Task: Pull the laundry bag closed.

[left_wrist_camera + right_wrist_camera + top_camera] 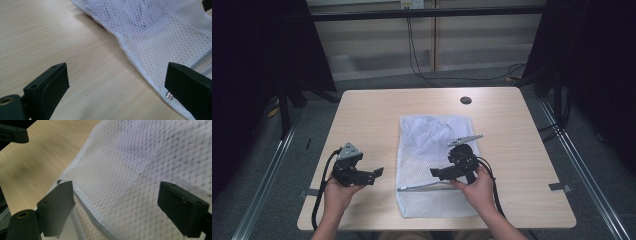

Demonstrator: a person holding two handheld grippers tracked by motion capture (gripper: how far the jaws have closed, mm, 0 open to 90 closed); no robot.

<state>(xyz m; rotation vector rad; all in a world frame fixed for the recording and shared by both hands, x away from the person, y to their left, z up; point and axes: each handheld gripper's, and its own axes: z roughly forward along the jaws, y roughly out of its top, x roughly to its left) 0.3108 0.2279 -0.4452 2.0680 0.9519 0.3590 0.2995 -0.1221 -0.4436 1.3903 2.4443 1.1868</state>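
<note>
Here, mesh bag (435,165) flat under right hand-held gripper (438,173), jaws apart.

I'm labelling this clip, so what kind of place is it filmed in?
Probably a lab or studio set up for recording, not a home. A lone wooden table stands on grey carpet between black curtains, cables trail across the floor behind it, and a white mesh laundry bag lies on top.

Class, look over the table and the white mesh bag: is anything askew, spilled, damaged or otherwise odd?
Nothing stands out. The white mesh laundry bag lies flat and roughly square to the light wooden table, something white bunched inside its far end. No spill or tear shows. The left gripper is open beside the bag, the right gripper open over it.
</note>
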